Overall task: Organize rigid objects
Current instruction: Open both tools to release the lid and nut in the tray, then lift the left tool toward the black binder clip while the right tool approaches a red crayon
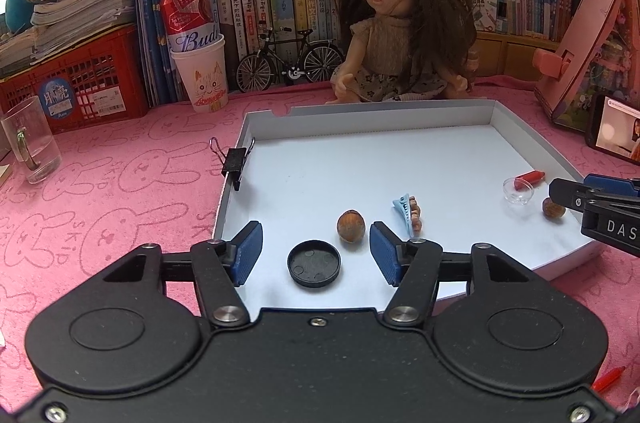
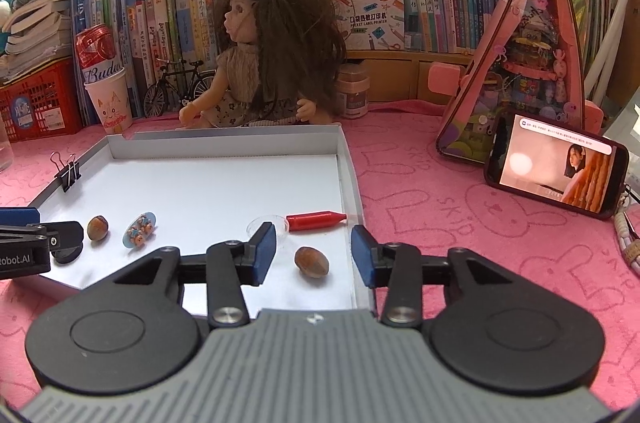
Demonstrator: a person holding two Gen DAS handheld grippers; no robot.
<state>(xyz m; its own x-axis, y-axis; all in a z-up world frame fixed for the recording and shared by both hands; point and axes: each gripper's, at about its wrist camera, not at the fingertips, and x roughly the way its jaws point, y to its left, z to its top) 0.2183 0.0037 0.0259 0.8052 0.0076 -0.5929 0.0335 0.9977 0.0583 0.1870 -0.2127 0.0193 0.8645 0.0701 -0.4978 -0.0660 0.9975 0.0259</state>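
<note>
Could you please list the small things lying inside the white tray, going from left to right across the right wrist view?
Binder clip → left hazelnut → blue hair clip → clear little cup → red crayon, with the second hazelnut lying nearer, below the cup and crayon.

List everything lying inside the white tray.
The white tray holds a black cap, two nuts, a blue hair clip, a clear dish and a red crayon. A binder clip grips its rim. The tongs hide the near edge.
</note>
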